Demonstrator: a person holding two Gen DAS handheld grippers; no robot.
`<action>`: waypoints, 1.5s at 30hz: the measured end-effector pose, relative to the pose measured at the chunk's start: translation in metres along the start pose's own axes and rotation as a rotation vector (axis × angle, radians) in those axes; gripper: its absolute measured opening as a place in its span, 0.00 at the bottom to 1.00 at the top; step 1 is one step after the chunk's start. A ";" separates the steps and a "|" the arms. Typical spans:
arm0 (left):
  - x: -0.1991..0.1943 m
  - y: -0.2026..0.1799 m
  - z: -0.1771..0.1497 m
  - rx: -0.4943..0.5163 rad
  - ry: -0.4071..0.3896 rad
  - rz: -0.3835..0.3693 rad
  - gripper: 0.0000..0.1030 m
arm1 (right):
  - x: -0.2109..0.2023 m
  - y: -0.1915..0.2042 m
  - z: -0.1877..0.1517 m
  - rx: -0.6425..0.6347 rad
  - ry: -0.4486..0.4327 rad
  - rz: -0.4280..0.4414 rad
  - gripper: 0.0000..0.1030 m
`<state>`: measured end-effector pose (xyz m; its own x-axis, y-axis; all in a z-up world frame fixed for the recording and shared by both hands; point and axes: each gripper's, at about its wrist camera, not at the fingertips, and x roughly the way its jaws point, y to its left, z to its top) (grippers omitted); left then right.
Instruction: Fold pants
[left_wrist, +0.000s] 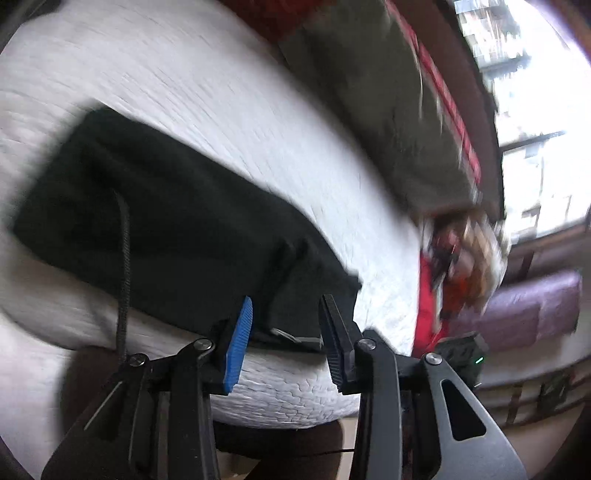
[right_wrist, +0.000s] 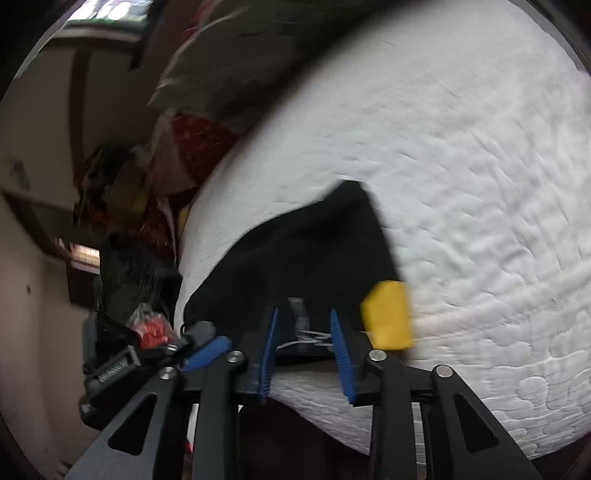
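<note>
White quilted bed (left_wrist: 229, 110) | black pants (left_wrist: 166, 221) folded | both hand-held grippers released | label unreadable

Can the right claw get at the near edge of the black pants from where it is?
Probably yes. The right claw is open, with the black pants edge on the white quilt just ahead between its fingers. The yellow object sits off to one side, not between.

A lived-in bedroom, apparently: white quilted mattress (left_wrist: 229, 96), olive blanket (left_wrist: 376, 92) along the far side, bright window (left_wrist: 539, 122), clutter blurred beside the bed.
</note>
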<state>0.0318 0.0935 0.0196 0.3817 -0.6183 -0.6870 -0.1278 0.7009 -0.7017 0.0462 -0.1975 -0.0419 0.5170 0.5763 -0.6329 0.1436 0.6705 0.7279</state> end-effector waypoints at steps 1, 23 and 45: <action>-0.030 0.017 0.011 -0.045 -0.056 -0.005 0.34 | 0.004 0.012 0.000 -0.026 0.003 -0.003 0.35; -0.120 0.174 0.121 -0.155 -0.105 0.257 0.65 | 0.173 0.225 -0.141 -0.685 0.121 -0.318 0.57; -0.015 0.128 0.151 0.065 0.212 0.175 0.65 | 0.201 0.203 -0.150 -0.679 -0.018 -0.524 0.40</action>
<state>0.1476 0.2460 -0.0317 0.1577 -0.5421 -0.8254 -0.1135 0.8203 -0.5605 0.0525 0.1240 -0.0610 0.5390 0.1102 -0.8350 -0.1661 0.9858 0.0229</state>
